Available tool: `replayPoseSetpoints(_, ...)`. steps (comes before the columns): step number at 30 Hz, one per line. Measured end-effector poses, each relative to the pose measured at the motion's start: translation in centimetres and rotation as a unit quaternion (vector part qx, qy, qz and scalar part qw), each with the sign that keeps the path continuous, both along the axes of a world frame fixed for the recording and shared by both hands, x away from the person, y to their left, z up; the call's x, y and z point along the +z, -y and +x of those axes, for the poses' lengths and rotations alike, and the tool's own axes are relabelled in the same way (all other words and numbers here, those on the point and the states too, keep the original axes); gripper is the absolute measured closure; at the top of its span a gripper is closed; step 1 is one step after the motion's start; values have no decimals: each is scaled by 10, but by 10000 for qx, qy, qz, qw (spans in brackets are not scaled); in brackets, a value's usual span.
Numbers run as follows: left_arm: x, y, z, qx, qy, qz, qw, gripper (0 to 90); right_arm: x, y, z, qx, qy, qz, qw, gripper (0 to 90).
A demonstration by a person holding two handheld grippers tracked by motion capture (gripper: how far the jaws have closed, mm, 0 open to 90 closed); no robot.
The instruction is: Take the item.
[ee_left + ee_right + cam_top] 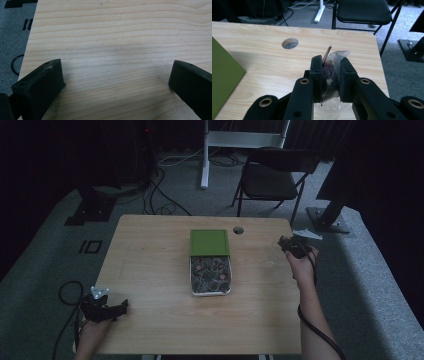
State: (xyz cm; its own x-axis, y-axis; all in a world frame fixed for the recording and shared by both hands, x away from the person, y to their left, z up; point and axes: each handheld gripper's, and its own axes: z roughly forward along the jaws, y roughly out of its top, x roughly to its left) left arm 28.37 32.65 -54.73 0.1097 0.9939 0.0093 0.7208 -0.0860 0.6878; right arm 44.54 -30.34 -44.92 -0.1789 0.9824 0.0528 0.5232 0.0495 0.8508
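Meanwhile our right claw (331, 72), forearm stretched over the desk's (150, 270) right edge, pinches a clear bag (336, 65) of dark bits above a cup; our left claw (117, 77) rests released at the near-left corner.

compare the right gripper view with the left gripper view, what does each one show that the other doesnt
Right gripper view alone: the right gripper shut on a clear packet of dark bits with a thin stick poking up, a clear cup below it, the cable hole in the table, a corner of the green lid, and the black chair beyond the table.

Left gripper view alone: the left gripper with its jaws wide apart and nothing between them, plus a loop of black cable on the carpet.

Both: the light wooden table and grey carpet.
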Motion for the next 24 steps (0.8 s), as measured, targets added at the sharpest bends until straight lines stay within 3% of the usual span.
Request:
replayPoseSetpoints(18, 0, 0, 0, 0, 1, 0, 10000, 2, -12, 0, 3, -59, -156, 54, 9998, 749)
replayPoseSetpoints(24, 0, 0, 0, 1, 0, 0, 10000, 2, -11, 0, 4, -65, -198, 99, 9997, 670)
